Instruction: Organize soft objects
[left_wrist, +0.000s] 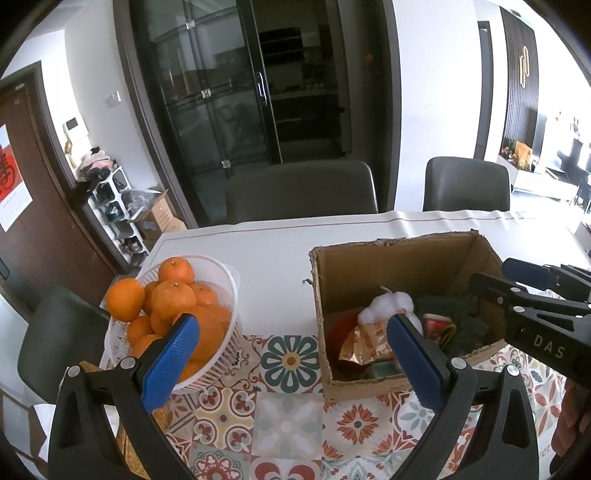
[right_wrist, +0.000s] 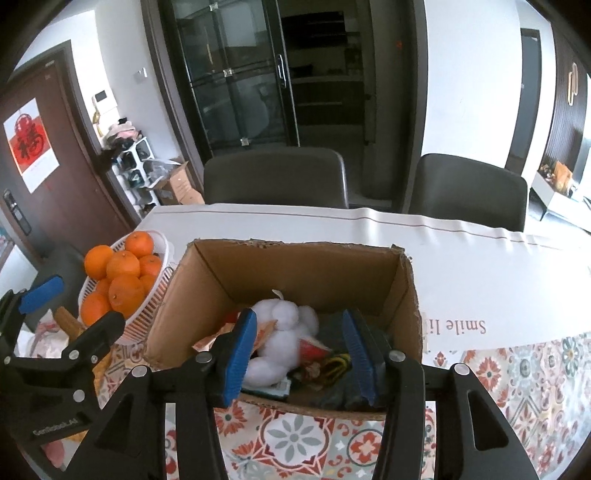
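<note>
An open cardboard box (left_wrist: 388, 258) (right_wrist: 295, 266) stands on the table. Inside lie a white fluffy plush (left_wrist: 384, 306) (right_wrist: 280, 328), a shiny snack packet (left_wrist: 364, 341), a red item (left_wrist: 436, 325) and dark green soft cloth (left_wrist: 454, 306) (right_wrist: 332, 325). My left gripper (left_wrist: 291, 354) is open and empty, hovering between the fruit basket and the box. My right gripper (right_wrist: 299, 350) is open and empty, just above the box's near edge, its fingers either side of the plush. The right gripper also shows in the left wrist view (left_wrist: 535, 288).
A white basket of oranges (left_wrist: 177, 314) (right_wrist: 122, 280) stands left of the box. The table has a white cloth (right_wrist: 461, 266) and a patterned tile mat (left_wrist: 295, 413). Two dark chairs (left_wrist: 301, 192) stand at the far side.
</note>
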